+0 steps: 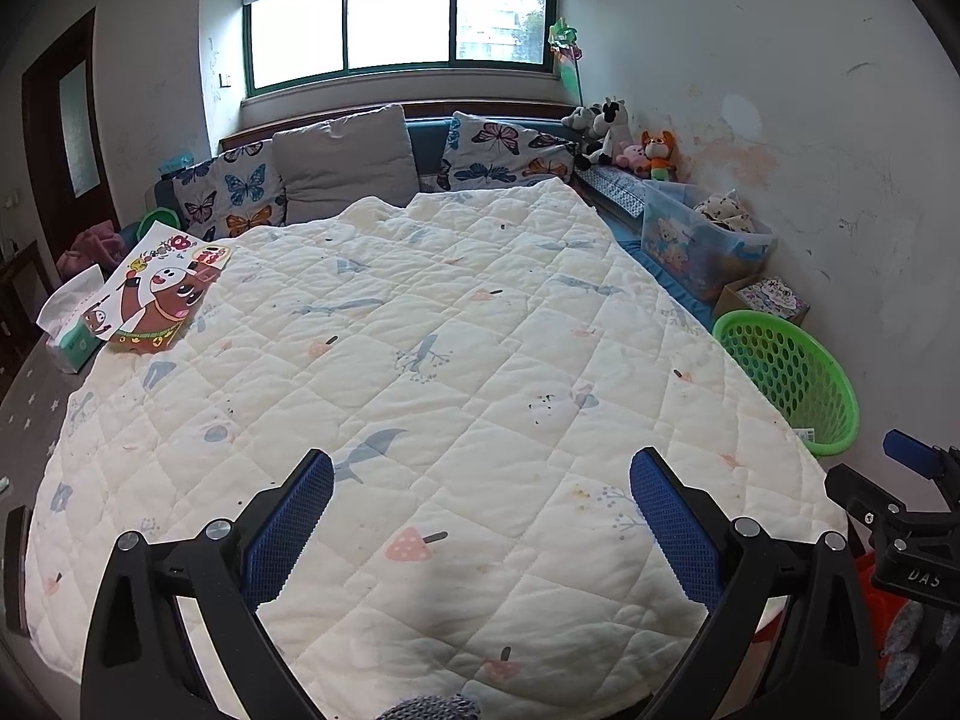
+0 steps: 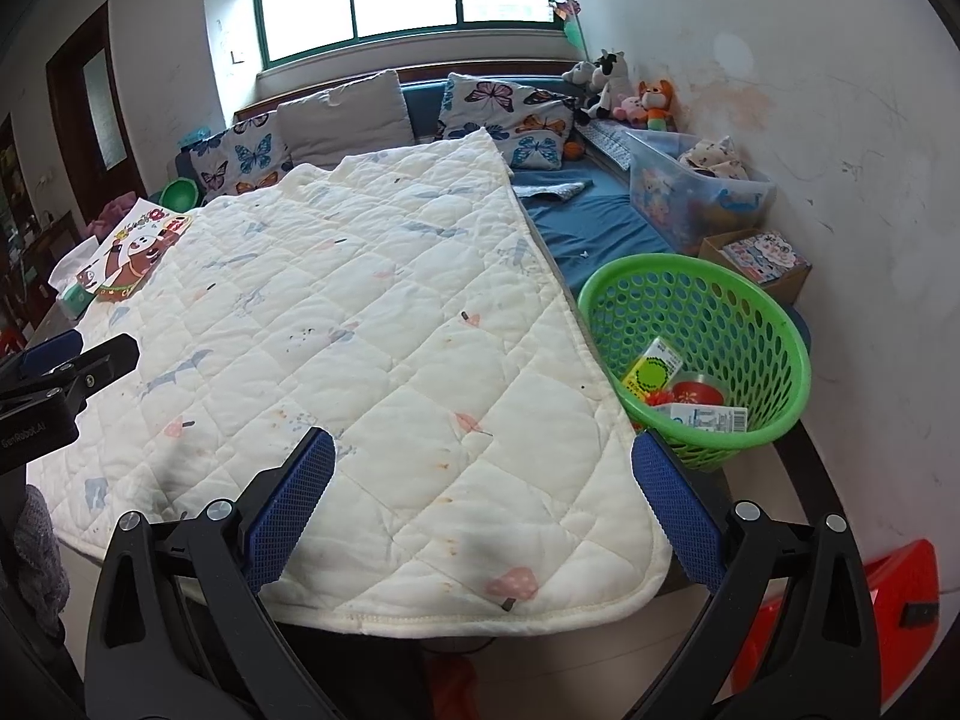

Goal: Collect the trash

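Note:
A green perforated basket (image 2: 696,354) stands on the bed's right side, beside a white quilted blanket (image 2: 360,312). Inside it lie a yellow-green carton (image 2: 651,373), a red round lid (image 2: 696,391) and a white carton (image 2: 708,418). The basket also shows in the left wrist view (image 1: 786,378), where its contents are hidden. My left gripper (image 1: 480,480) is open and empty above the blanket (image 1: 390,360). My right gripper (image 2: 483,462) is open and empty over the blanket's near right corner, left of the basket.
A cartoon picture book (image 1: 159,291) and a tissue box (image 1: 72,324) lie at the bed's left edge. Pillows (image 1: 342,162), plush toys (image 1: 624,138), a clear storage bin (image 1: 702,234) and a cardboard box (image 2: 762,261) line the back and right wall. A red object (image 2: 840,612) sits low right.

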The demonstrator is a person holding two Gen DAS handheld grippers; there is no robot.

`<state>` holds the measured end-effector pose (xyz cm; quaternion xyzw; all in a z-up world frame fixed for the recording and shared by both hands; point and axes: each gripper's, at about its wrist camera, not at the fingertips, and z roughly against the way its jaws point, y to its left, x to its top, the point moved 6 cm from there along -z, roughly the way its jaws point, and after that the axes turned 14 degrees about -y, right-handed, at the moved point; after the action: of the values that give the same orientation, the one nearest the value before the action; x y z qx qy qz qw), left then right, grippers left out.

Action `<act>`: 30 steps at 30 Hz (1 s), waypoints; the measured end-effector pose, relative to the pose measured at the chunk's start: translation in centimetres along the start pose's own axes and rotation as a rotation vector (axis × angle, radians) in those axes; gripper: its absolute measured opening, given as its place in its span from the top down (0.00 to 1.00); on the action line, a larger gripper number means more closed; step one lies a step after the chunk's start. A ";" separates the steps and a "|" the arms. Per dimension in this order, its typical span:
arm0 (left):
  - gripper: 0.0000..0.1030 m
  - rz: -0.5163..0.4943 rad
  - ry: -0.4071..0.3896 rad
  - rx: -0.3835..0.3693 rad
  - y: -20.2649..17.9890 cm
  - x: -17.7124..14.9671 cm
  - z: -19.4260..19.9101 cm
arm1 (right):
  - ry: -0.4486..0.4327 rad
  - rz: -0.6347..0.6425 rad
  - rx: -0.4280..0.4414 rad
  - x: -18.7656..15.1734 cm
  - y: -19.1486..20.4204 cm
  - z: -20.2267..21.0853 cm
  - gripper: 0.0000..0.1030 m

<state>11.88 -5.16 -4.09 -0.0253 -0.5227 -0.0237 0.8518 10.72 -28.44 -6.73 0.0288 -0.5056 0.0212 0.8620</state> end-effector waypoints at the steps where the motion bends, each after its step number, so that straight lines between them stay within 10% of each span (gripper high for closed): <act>1: 0.07 0.001 0.001 -0.001 0.1 0.0 0.0 | 0.001 0.000 0.001 0.0 0.0 0.0 0.04; 30: 0.07 0.008 -0.006 0.027 0.5 -0.2 -0.1 | 0.020 -0.001 0.033 -0.4 0.5 -0.6 0.04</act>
<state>11.92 -4.66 -4.35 -0.0163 -0.5254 -0.0131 0.8506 10.97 -27.91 -7.35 0.0429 -0.4964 0.0295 0.8665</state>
